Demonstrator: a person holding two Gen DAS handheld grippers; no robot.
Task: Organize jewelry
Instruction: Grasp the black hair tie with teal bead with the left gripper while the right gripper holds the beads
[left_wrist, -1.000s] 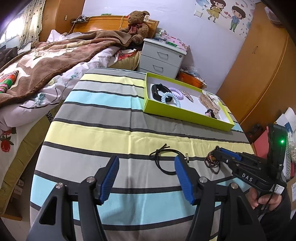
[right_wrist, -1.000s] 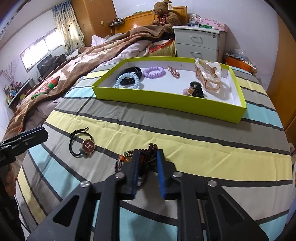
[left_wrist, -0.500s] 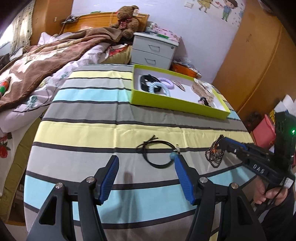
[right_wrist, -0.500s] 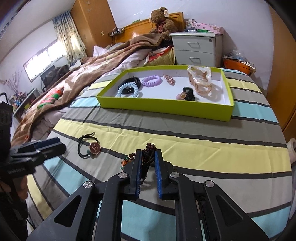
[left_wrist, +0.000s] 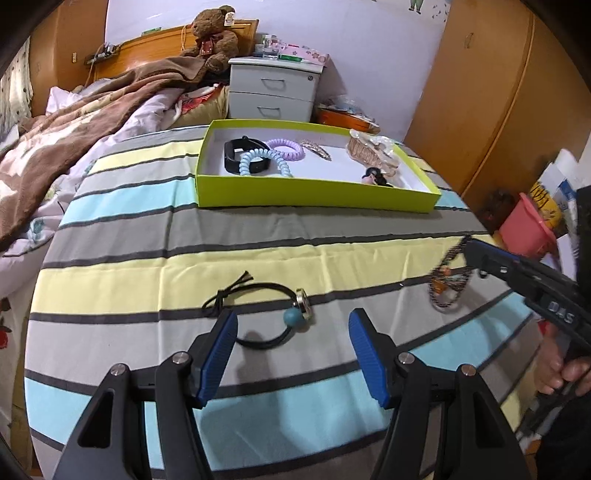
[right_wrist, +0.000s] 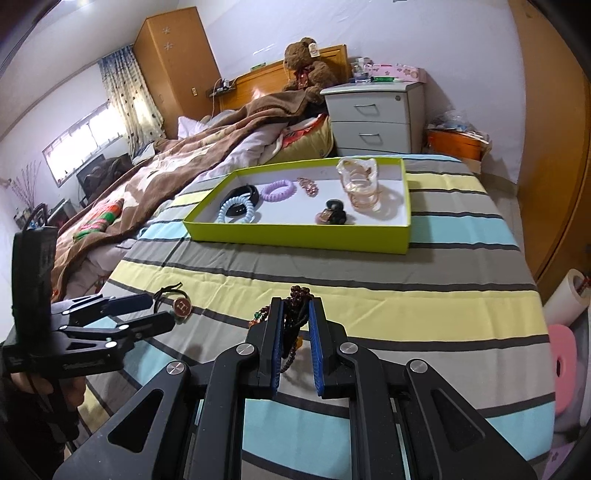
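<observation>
A lime-green tray (left_wrist: 314, 195) (right_wrist: 295, 240) stands at the far side of the striped cloth and holds coil hair ties, a black band, clips and a clear claw clip. On the cloth lies a black hair tie (left_wrist: 258, 286) (right_wrist: 181, 305) with a teal bead and a round charm. My left gripper (left_wrist: 291, 321) (right_wrist: 157, 313) is open, its blue pads standing on either side of the bead end. A dark beaded bracelet (left_wrist: 447, 286) (right_wrist: 297, 292) dangles just above the cloth, with my right gripper (right_wrist: 295, 309) (left_wrist: 472, 253) shut on it.
A bed with a brown blanket (right_wrist: 155, 173) runs along the left. A grey nightstand (left_wrist: 273, 92) and a teddy bear (left_wrist: 212, 35) stand behind the tray. A wooden wardrobe (left_wrist: 480, 110), a pink bucket (left_wrist: 524, 229) and tape rolls (right_wrist: 565, 347) are on the right.
My left gripper has moved forward until its pads flank the hair tie's bead. The right gripper has lifted the bracelet off the cloth and drawn away to the right.
</observation>
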